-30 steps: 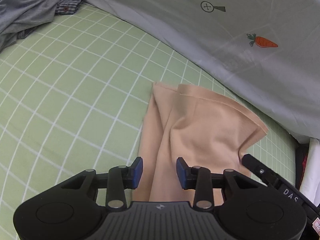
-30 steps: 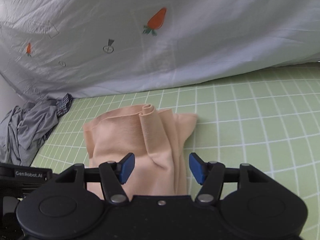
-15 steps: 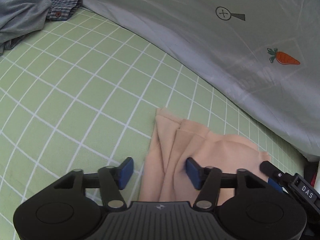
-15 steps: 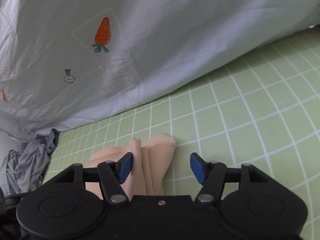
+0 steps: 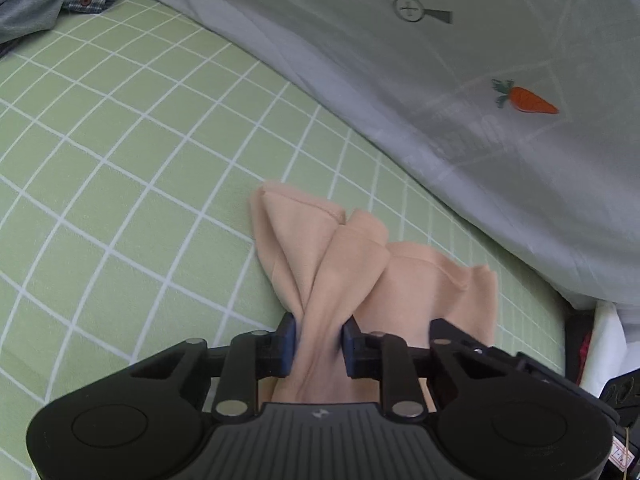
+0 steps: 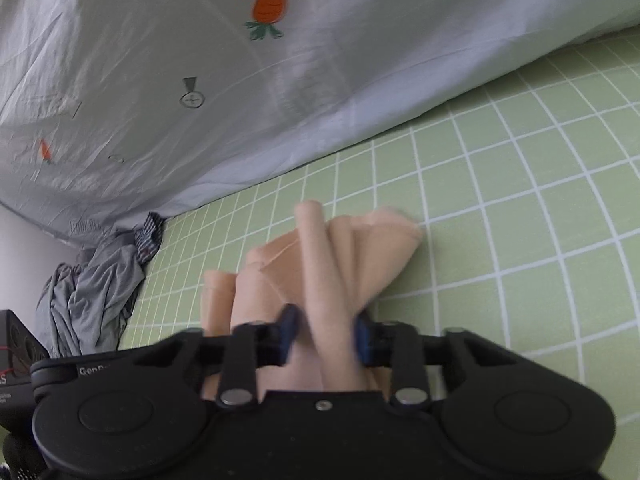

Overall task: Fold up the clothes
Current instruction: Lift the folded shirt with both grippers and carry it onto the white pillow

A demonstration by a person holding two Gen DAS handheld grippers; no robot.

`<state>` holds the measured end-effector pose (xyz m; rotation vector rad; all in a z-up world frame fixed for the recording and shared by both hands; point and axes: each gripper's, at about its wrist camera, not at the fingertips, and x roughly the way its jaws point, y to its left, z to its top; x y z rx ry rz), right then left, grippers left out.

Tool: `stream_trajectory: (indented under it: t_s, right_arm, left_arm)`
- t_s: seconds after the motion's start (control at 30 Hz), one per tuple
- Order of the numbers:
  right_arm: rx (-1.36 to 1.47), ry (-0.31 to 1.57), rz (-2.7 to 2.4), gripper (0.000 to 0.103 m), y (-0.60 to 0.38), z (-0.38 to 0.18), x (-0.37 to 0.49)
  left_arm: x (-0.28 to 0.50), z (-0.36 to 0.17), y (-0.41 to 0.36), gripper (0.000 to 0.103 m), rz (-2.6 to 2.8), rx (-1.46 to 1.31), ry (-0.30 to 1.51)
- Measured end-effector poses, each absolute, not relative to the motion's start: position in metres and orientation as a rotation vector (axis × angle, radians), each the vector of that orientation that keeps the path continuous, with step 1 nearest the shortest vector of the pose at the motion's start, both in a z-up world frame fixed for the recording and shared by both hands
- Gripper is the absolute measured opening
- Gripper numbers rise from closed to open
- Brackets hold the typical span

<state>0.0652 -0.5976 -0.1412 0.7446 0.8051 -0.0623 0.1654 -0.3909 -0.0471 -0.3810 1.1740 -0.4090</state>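
The peach cloth lies on the green sheet with white lines, near the bottom middle of the left wrist view. The left claw is closing, and its blue pads pinch a bunched fold of the cloth between them. The rest of the cloth spreads out past the claw, toward the middle and right of the frame.

In the right wrist view the same cloth sits low in the middle of the frame. The right claw is closing too, with a thick roll of the cloth squeezed between its pads. That part is a bit blurry.

A big pale blanket with carrot pictures fills the top of both views. It rests on the far edge of the sheet, close to the cloth but not touching it. A pile of gray clothes lies at the left of the right wrist view, and in the upper left corner of the left wrist view, well apart from the cloth.
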Motion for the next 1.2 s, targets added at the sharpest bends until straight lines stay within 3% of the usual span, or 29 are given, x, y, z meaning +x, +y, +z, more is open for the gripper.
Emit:
stream_trajectory:
  t_s: [0.3, 0.77, 1.0, 1.2]
  right_arm:
    - [0.757, 0.783, -0.147, 0.02, -0.552, -0.083, -0.038]
    - [0.849, 0.76, -0.437, 0.021, -0.535, -0.068, -0.204]
    - [0.907, 0.68, -0.539, 0.021, -0.58, -0.066, -0.296]
    - [0.873, 0.676, -0.492, 0.021, -0.681, -0.071, -0.361]
  left_arm:
    - [0.073, 0.0, -0.391, 0.023, -0.548, -0.324, 1.205]
    - [-0.045, 0.008, -0.422, 0.022, -0.815, -0.169, 1.29]
    - [-0.107, 0.015, -0.505, 0.022, -0.923, -0.062, 1.267]
    - [-0.173, 0.013, -0.605, 0.022, -0.899, -0.089, 1.224]
